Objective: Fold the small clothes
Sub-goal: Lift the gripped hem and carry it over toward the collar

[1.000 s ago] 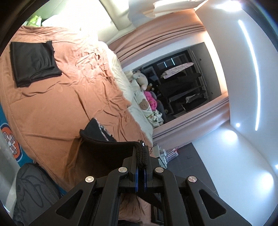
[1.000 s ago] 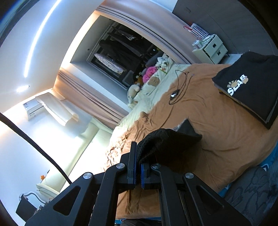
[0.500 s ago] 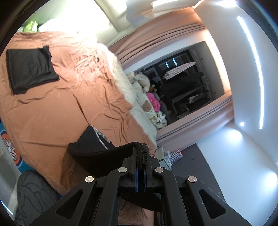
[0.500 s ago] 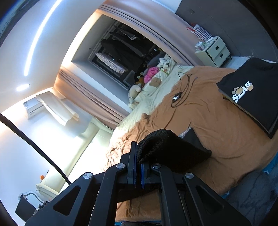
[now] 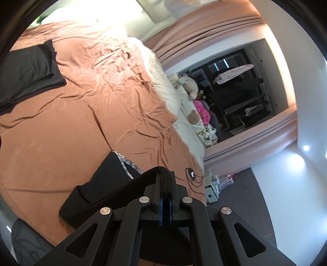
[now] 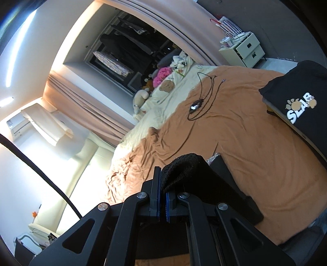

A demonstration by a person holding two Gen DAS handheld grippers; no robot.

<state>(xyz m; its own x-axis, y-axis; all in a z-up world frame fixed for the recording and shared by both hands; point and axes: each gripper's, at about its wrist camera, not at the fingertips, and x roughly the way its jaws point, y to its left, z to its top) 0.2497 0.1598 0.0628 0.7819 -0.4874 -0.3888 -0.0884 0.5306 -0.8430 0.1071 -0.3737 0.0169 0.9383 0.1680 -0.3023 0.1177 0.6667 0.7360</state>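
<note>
Both carried nearer across the bed (image 5: 61,126) since a second ago: left gripper (image 5: 166,201) and right gripper (image 6: 161,201), fingers clamped tight on the black garment (image 5: 106,184), its far part trailing over the brown cover. Probably mid-fold.

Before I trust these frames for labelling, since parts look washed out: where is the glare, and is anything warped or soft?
Left wrist view: the area beyond the top of the bed is blown out white, and the fisheye curves the curtains. Right wrist view: the wall at lower left is overexposed; the folded black shirt near the rim looks slightly soft, though its logo remains legible.
</note>
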